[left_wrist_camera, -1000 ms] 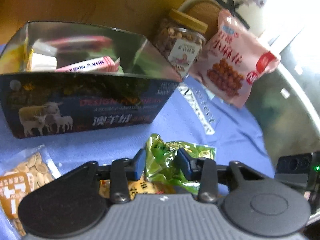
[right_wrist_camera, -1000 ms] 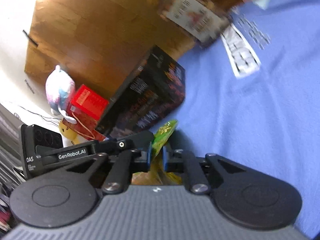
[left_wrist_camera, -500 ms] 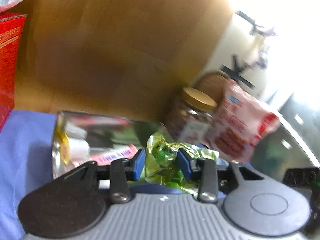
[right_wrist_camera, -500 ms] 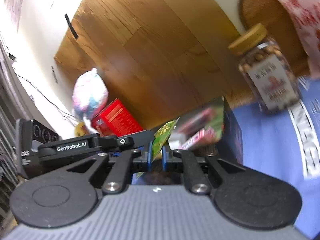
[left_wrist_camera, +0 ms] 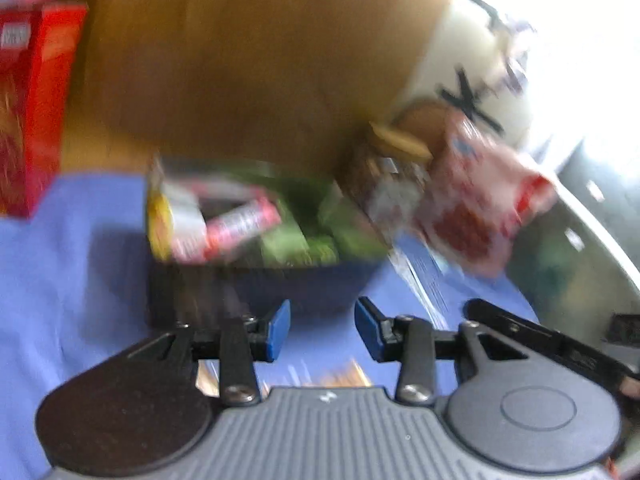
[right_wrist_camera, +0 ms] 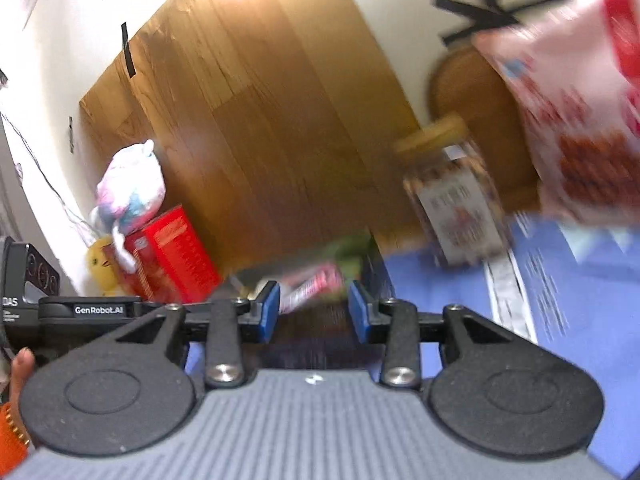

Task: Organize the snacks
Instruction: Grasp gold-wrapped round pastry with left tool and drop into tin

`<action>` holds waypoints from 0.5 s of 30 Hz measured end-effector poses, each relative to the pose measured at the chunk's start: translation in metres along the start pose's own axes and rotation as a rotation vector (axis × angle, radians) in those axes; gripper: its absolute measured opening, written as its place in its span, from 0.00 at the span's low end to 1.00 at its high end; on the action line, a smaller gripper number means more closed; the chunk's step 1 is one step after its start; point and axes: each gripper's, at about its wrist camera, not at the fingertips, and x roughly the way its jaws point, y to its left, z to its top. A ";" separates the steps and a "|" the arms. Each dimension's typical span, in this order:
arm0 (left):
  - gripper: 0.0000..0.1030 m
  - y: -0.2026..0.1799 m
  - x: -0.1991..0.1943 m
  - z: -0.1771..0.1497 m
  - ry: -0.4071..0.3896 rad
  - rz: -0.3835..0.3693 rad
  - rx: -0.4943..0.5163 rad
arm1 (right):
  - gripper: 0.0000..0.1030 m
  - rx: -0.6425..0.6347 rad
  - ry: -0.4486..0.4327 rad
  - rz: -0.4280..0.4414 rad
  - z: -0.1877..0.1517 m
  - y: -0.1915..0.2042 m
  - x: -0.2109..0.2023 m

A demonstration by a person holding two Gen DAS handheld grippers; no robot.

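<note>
Both grippers are empty. Left gripper (left_wrist_camera: 322,330) has its blue pads apart with nothing between them; only the blue cloth (left_wrist_camera: 72,248) shows in the gap. Right gripper (right_wrist_camera: 313,312) has its jaws opening, also with nothing between them. Green snack packet (left_wrist_camera: 316,236) lies inside the dark box (left_wrist_camera: 256,288), beside a pink packet (left_wrist_camera: 240,220) (heavy motion blur, labels unreadable). Just right of the box stands a jar (left_wrist_camera: 392,176) with a tan lid, then a pink-and-red bag (left_wrist_camera: 476,200). Red carton (left_wrist_camera: 36,112) stands far left, well apart from the box.
</note>
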 end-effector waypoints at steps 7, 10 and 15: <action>0.43 -0.031 0.002 -0.055 0.162 -0.066 0.035 | 0.40 0.190 0.132 -0.031 -0.057 -0.033 -0.052; 0.44 -0.035 0.009 -0.062 0.185 -0.041 0.042 | 0.41 0.280 0.130 -0.027 -0.076 -0.042 -0.075; 0.44 -0.044 0.029 -0.059 0.218 -0.043 0.061 | 0.41 0.269 0.154 0.041 -0.088 -0.030 -0.089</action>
